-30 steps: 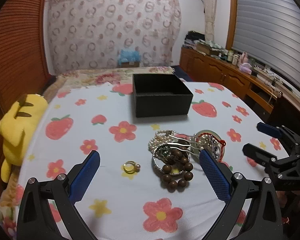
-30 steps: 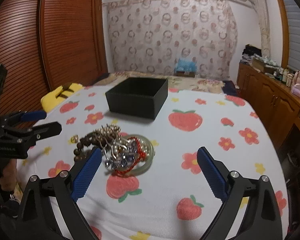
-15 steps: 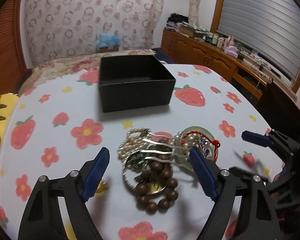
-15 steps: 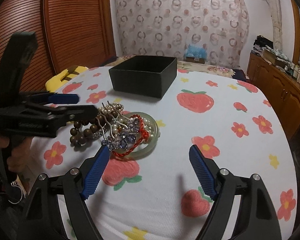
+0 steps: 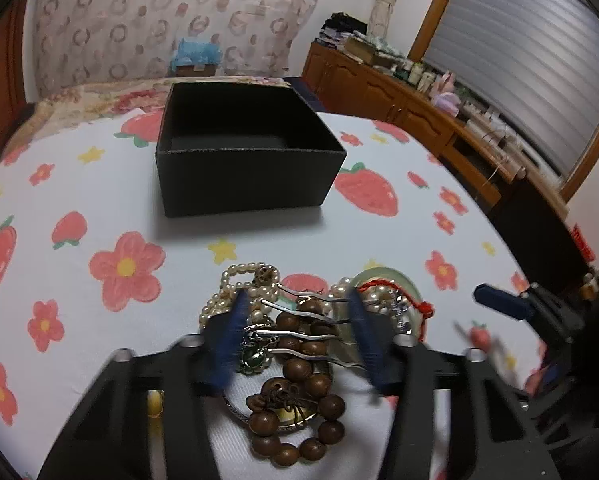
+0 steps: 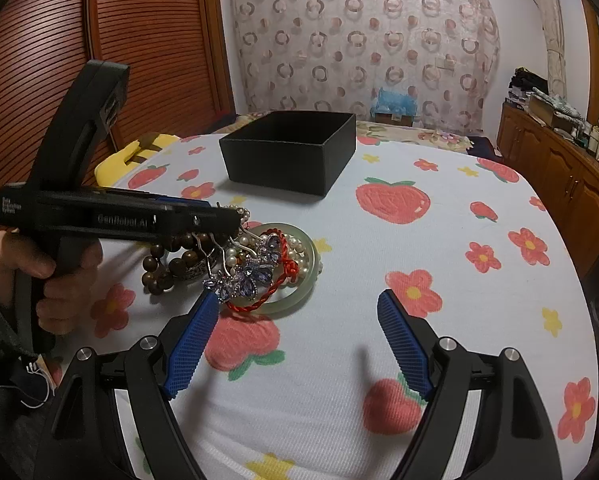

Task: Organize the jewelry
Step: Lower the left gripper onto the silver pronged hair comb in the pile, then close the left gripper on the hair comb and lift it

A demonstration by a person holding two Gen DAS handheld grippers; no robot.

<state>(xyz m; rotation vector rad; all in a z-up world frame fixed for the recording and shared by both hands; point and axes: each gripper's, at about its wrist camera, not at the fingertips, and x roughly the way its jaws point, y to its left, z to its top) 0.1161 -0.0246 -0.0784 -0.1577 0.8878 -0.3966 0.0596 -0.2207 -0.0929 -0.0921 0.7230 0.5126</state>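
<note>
A heap of jewelry lies on the tablecloth: a brown bead bracelet [image 5: 295,420], a silver hair comb [image 5: 299,320] with purple crystal flowers [image 6: 247,272], pearls [image 5: 243,280], a red cord [image 6: 275,280] and a pale green bangle [image 6: 299,296]. My left gripper [image 5: 297,312] is open, its blurred blue fingers on either side of the comb's prongs, low over the heap. My right gripper [image 6: 299,324] is open and empty, just right of the heap. An open black box [image 5: 243,156] stands behind the heap, empty as far as its inside shows.
The table [image 6: 459,320] has a white cloth with strawberries and flowers and a rounded right edge. A yellow plush [image 6: 135,156] lies at the left edge. Wooden cabinets [image 5: 419,112] stand to the right, a slatted wooden wall [image 6: 99,60] to the left.
My left gripper has moved forward and down onto the heap and its fingers have narrowed around the comb. My right gripper has crept closer to the heap.
</note>
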